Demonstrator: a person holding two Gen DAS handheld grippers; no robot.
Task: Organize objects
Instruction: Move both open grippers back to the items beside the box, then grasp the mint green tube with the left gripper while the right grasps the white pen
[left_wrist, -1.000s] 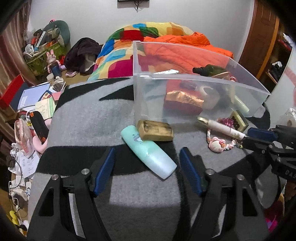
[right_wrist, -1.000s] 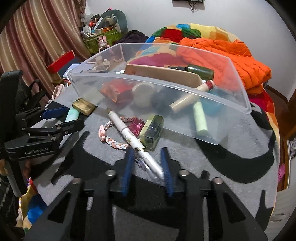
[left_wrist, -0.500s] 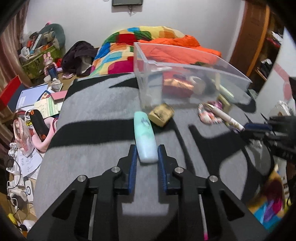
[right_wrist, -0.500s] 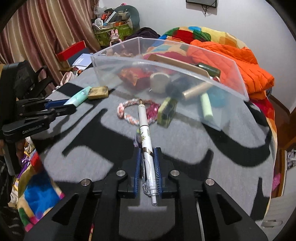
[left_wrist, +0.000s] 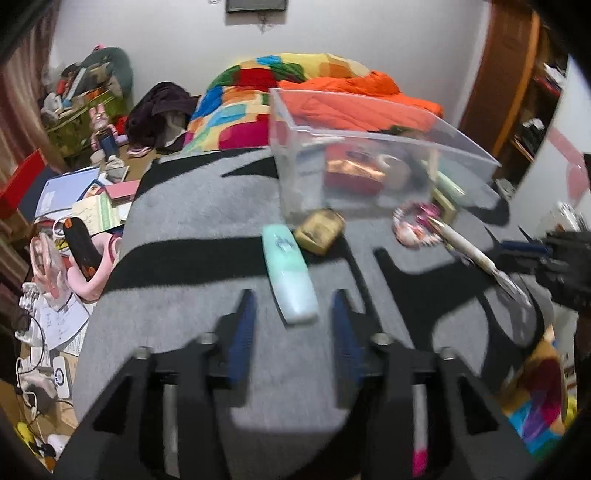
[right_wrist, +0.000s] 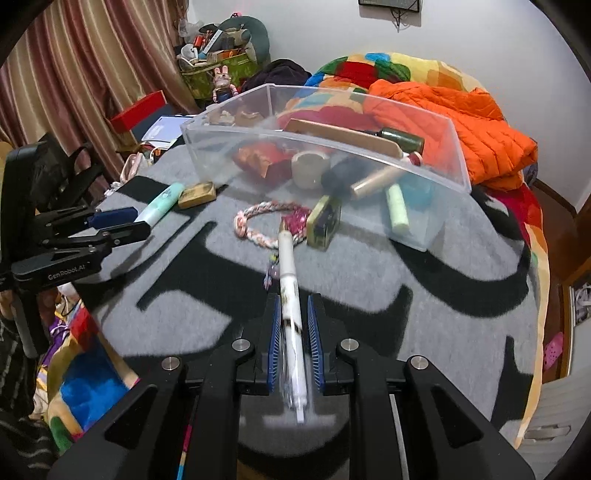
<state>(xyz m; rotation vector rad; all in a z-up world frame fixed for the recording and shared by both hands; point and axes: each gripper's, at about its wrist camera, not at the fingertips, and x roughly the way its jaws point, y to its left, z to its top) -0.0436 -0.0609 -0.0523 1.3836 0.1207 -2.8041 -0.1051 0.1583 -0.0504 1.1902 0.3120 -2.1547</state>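
While the right gripper (right_wrist: 294, 334) stays clamped on the white pen (right_wrist: 289, 302), pads pressing its barrel from both sides and the tip pointing toward the clear plastic bin (right_wrist: 258, 146), the left gripper (left_wrist: 293, 325) stands with jaws apart, having just been opening; the mint-green tube (left_wrist: 289, 275) lies on the grey-and-black blanket (left_wrist: 184, 302) with its near end between the blue pads (left_wrist: 242, 332), neither pad touching it. A tan, worn rectangular tin (left_wrist: 320, 230) touches the tube's far end, just in front of the bin's near wall. Right wrist view: a braided pink-and-white loop (right_wrist: 255, 229) and a pink glittery piece (right_wrist: 297, 221) lie beyond the pen tip; a green-gold tin (right_wrist: 325, 223) leans against the bin wall. Bin contents seen through the wall: a red foil packet (right_wrist: 258, 158), a cream roll (right_wrist: 310, 170), a dark green bottle (right_wrist: 400, 138), a tan tube (right_wrist: 375, 181), a pale green stick (right_wrist: 397, 210). An orange jacket (right_wrist: 450, 122) is heaped behind the bin.
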